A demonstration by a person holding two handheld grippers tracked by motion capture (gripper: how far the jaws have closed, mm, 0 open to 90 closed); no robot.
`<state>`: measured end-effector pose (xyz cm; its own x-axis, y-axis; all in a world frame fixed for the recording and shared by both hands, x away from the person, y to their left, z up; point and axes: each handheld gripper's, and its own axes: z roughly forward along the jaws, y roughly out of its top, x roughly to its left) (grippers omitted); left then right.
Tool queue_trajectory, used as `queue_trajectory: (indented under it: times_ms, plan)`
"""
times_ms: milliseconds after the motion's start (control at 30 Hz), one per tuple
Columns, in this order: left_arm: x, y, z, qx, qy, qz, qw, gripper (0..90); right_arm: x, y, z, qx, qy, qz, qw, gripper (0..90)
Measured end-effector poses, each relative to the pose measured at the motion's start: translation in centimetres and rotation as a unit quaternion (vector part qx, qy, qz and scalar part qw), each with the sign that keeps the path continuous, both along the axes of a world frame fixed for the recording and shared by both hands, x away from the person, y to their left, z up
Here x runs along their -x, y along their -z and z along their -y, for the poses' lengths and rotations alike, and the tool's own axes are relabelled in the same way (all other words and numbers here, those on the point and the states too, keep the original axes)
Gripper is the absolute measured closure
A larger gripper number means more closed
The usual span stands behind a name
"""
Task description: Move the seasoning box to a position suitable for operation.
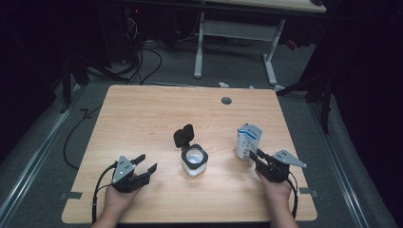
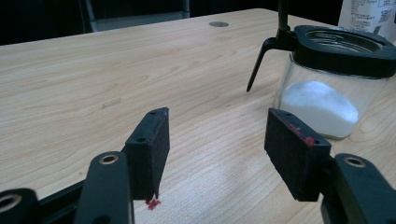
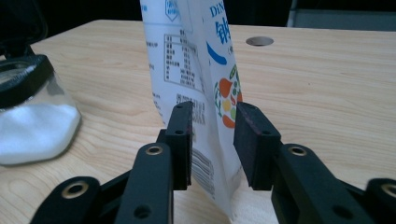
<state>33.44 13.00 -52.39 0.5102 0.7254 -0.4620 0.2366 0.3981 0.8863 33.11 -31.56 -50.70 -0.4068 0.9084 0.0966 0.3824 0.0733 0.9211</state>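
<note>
A white printed pouch [image 1: 248, 141] stands upright at the right of the wooden table [image 1: 142, 114]. My right gripper [image 1: 254, 154] reaches it from the near side. In the right gripper view the pouch's [image 3: 187, 56] near edge sits between the two pads of the right gripper [image 3: 212, 135], which stand apart and do not squeeze it. A glass jar [image 1: 194, 159] of white powder stands mid-table, its black flip lid [image 1: 184, 135] swung up. My left gripper [image 1: 146, 162] rests left of the jar, open and empty. The left gripper view has its jaws [image 2: 217, 135] apart and the jar [image 2: 322, 107] ahead to the right.
A round cable hole [image 1: 226, 100] lies near the table's far edge. Beyond the table are a white desk frame [image 1: 237, 42] and cables on a dark floor. Bare wood lies between jar and pouch and across the table's left half.
</note>
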Motion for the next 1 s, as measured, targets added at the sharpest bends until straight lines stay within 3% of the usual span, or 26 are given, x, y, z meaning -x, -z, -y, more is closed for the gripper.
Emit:
queue_trajectory:
  times_ms: [267,500,633,767,833,1000]
  plan:
    - [-0.2,0.2,0.2,-0.01,-0.002,-0.01,0.9999,40.1,1.9,0.5,-0.4,0.022,0.005,-0.016,0.9996,60.3]
    - [-0.4,0.4,0.6,-0.021,-0.008,-0.013,0.9997,39.8,3.6,1.0,-0.5,0.032,0.001,-0.027,0.9991,59.4]
    - [-0.7,0.5,0.7,-0.028,-0.012,-0.031,0.9991,39.1,4.3,1.2,-0.9,0.044,-0.004,-0.031,0.9985,58.7]
    - [-1.0,0.7,0.9,-0.033,-0.018,-0.043,0.9983,35.8,4.6,1.5,-1.7,0.06,-0.017,-0.032,0.9975,58.0]
    - [-1.1,0.7,1.0,-0.046,-0.023,-0.047,0.9975,35.1,4.6,1.6,-2.1,0.061,-0.025,-0.034,0.9973,58.1]
    - [-1.1,0.5,1.1,-0.042,-0.022,-0.049,0.9977,37.2,4.3,1.5,-3.5,0.08,-0.038,-0.034,0.9955,58.2]
